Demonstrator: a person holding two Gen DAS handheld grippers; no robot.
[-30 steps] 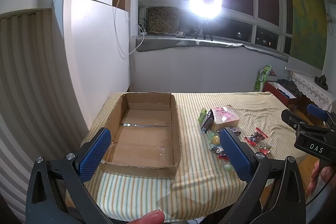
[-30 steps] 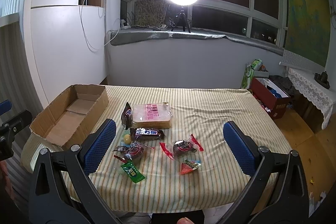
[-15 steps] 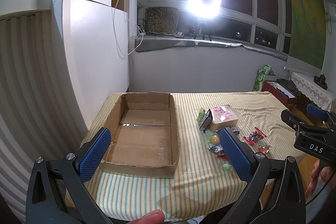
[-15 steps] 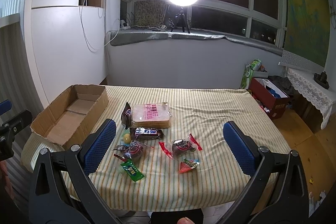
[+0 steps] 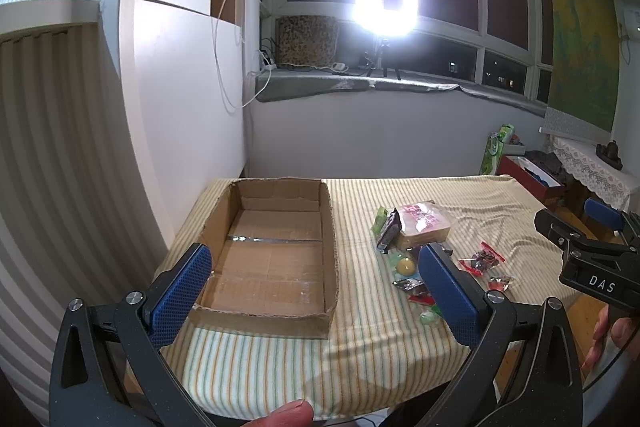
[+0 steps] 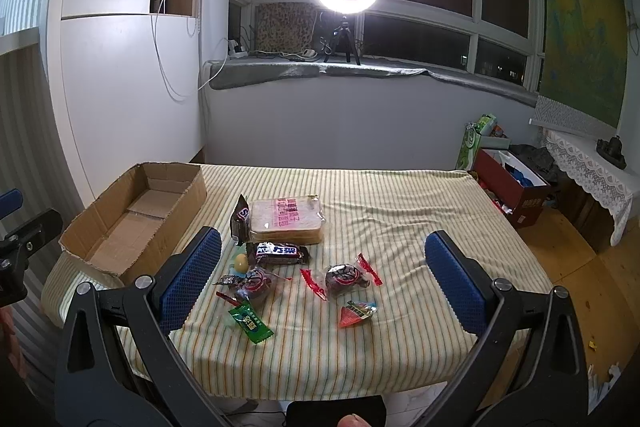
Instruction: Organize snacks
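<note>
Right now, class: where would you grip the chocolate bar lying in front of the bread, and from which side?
Grip the chocolate bar across its narrow middle, from above. It lies flat, long side running left-right, with the bread close behind, so the fingers go front and back.

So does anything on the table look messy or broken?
The snacks lie scattered in a loose heap on the striped cloth, none in the cardboard box. One dark bar wrapper leans up against the bread packet. The box's rim looks torn and ragged. Nothing spilled.
</note>
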